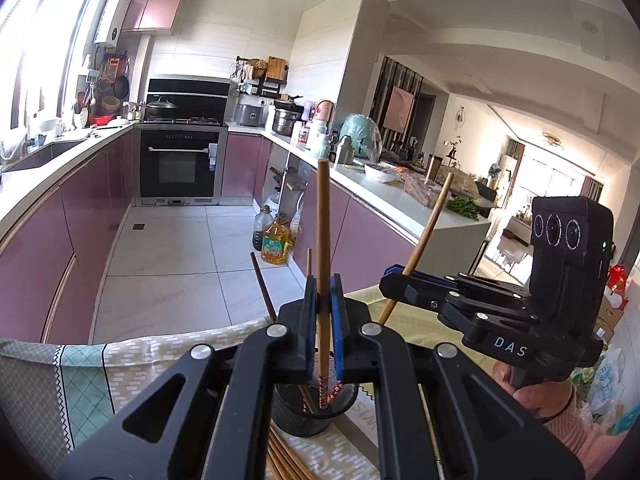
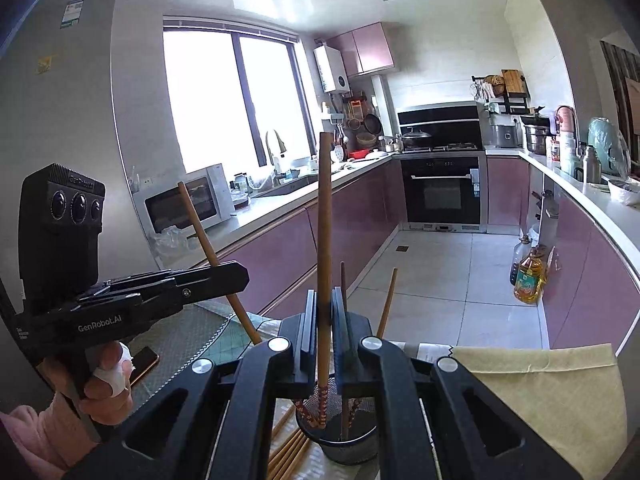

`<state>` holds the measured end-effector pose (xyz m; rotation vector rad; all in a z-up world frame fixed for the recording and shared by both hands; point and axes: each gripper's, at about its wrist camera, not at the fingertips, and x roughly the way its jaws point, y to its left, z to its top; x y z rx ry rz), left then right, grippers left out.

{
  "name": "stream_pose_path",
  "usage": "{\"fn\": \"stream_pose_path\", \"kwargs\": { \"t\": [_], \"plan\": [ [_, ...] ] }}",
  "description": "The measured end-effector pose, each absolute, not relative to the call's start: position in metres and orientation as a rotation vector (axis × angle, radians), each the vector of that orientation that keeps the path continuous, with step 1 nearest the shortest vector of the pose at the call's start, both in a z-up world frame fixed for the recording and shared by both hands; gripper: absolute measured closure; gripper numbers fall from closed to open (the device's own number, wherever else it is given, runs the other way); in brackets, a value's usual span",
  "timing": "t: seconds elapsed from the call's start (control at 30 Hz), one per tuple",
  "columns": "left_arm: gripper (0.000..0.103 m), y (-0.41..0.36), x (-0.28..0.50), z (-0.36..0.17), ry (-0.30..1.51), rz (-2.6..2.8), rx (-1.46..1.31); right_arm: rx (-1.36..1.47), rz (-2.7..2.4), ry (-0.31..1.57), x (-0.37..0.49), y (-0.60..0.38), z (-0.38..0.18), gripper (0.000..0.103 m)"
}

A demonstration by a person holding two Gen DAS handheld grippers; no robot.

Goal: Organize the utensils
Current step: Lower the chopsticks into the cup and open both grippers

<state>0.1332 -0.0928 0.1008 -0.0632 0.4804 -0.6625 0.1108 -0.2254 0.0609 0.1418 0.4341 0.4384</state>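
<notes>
Table (image 1: 60, 364): below both grippers, spread with a patterned cloth of grey, mint and cream panels; a plain yellow-green cloth (image 2: 540, 392) covers the part to the right of the right gripper.

Left gripper (image 1: 325, 300): black, with blue pads (image 1: 339, 320); jaws nearly closed, pinching one chopstick between them directly above the holder. In the right wrist view it reaches in from the left (image 2: 240, 276), gripped by a hand with a bandaged finger.

Right gripper (image 2: 324, 316): black, jaws narrowly parted and clamped on its own chopstick, also just above the holder. In the left wrist view it comes in from the right (image 1: 386, 282), with a slanted stick held at its tips.

Holder (image 1: 304, 408): a dark mesh cup standing upright on the cloth, right under the fingertips of each gripper (image 2: 348, 440).

Left chopstick (image 1: 323, 240): long, plain brown wood, held upright, its lower end wrapped in a red-and-white spiral pattern that dips inside the holder's rim.

Right chopstick (image 2: 325, 220): same brown wood, upright between the jaws, patterned tip down in the holder.

Sticks in holder (image 2: 343, 344): a few already stand in the cup, leaning outward beyond the grippers; one dark (image 1: 263, 286), others lighter (image 2: 387, 304).

Loose chopsticks (image 1: 282, 460): a bundle lying flat on the cloth beside the holder's base, near side of the left gripper (image 2: 288, 452).

Phone (image 2: 144, 364): dark slab on the table below the left gripper.
</notes>
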Motion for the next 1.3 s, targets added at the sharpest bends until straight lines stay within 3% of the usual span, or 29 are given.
{"fn": "stream_pose_path", "kwargs": {
  "t": [0.63, 1.17, 1.3],
  "plan": [
    [0.096, -0.119, 0.187, 0.029, 0.708, -0.641, 0.043, 0.141, 0.421, 0.691, 0.155, -0.212, 0.002, 0.097],
    [0.095, -0.122, 0.203, 0.005, 0.766, -0.610, 0.016, 0.182, 0.389, 0.697, 0.163, -0.217, -0.005, 0.095],
    [0.095, -0.116, 0.196, 0.007, 0.746, -0.605, 0.001, 0.182, 0.374, 0.686, 0.161, -0.219, -0.004, 0.086]
  ]
}}
